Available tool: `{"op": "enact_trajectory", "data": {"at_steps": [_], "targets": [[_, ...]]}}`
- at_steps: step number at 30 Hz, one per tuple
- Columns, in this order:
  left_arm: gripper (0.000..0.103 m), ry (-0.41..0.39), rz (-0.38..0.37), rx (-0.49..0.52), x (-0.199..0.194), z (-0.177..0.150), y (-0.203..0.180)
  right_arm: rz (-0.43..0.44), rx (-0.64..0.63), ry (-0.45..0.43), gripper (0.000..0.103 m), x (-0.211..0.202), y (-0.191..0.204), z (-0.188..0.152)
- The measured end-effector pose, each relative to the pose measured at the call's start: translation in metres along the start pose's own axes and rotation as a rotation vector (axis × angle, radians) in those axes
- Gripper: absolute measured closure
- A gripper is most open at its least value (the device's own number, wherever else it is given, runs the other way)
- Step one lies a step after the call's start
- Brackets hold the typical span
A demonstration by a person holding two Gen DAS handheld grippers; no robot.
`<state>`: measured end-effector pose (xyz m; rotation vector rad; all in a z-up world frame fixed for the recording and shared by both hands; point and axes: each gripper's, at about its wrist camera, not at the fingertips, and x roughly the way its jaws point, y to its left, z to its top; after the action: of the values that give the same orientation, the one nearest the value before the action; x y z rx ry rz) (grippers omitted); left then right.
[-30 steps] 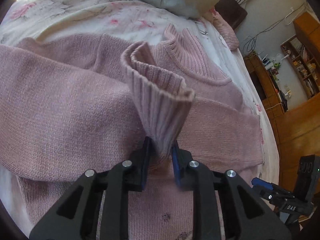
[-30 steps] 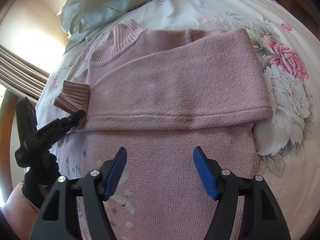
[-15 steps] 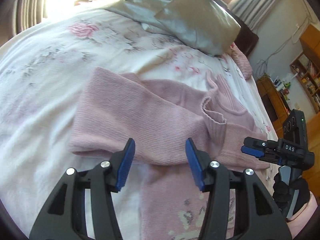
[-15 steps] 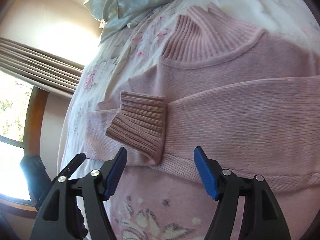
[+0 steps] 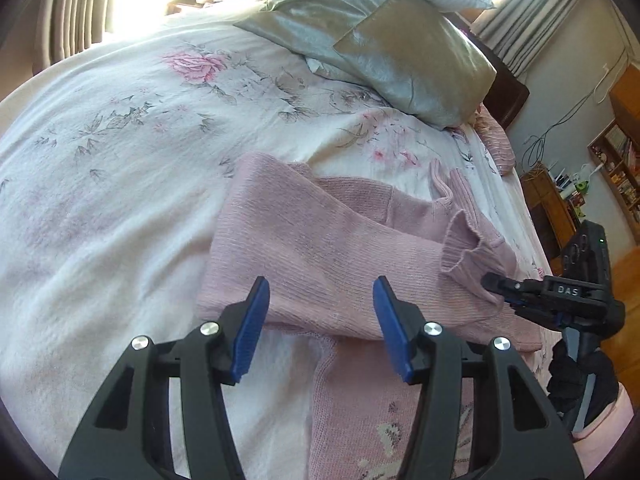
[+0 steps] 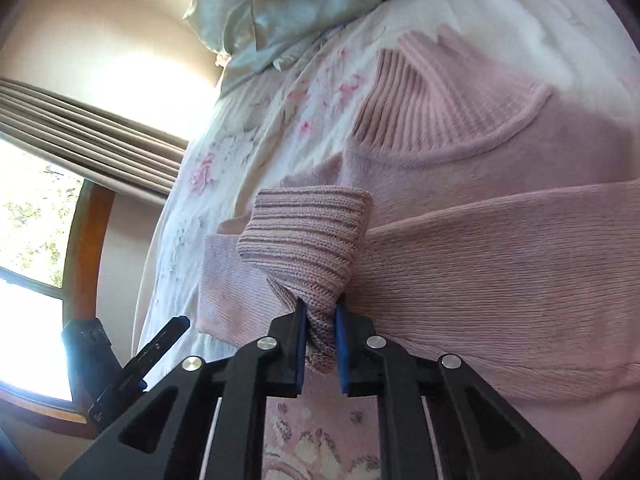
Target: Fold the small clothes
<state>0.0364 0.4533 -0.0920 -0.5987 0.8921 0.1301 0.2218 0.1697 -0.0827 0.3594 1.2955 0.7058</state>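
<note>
Soft, floppy pink knitted sweater (image 5: 320, 248): ribbed cuff (image 6: 308, 240) is clamped by right claw (image 6: 320, 344); left claw (image 5: 318, 328) is held apart.

Wide bare floral bedspread (image 5: 120, 184) left of pink sweater (image 5: 320, 248), free to pass. Silver pillows (image 5: 384, 40) block the far side. Right gripper (image 6: 320, 320), clamped on cuff (image 6: 308, 240), crowds the sweater's right edge.
</note>
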Motion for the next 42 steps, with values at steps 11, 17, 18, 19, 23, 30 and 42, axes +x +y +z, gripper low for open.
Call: {"op": "enact_trajectory", "data": {"at_steps": [11, 17, 18, 19, 23, 30, 42], "targets": [[0.047, 0.126, 0.037, 0.152, 0.056, -0.013, -0.051, -0.314, -0.032, -0.049, 0.063, -0.042, -0.059, -0.017], [0.047, 0.132, 0.053, 0.156, 0.062, -0.012, -0.060, -0.369, -0.254, -0.031, 0.033, -0.024, -0.004, -0.019], [0.047, 0.137, 0.058, 0.159, 0.066, -0.013, -0.062, -0.416, -0.278, -0.009, 0.033, -0.013, 0.000, -0.019], [0.047, 0.142, 0.065, 0.165, 0.069, -0.014, -0.064, -0.462, -0.302, 0.017, 0.033, 0.000, 0.003, -0.019], [0.046, 0.172, 0.095, 0.174, 0.084, -0.018, -0.066, -0.614, -0.377, 0.083, 0.056, 0.037, 0.000, -0.025], [0.045, 0.181, 0.106, 0.193, 0.089, -0.019, -0.066, -0.490, -0.168, -0.013, 0.089, -0.030, -0.044, -0.021], [0.044, 0.139, 0.055, 0.242, 0.084, -0.012, -0.094, -0.204, 0.215, -0.089, 0.035, -0.093, -0.150, -0.029]]}}
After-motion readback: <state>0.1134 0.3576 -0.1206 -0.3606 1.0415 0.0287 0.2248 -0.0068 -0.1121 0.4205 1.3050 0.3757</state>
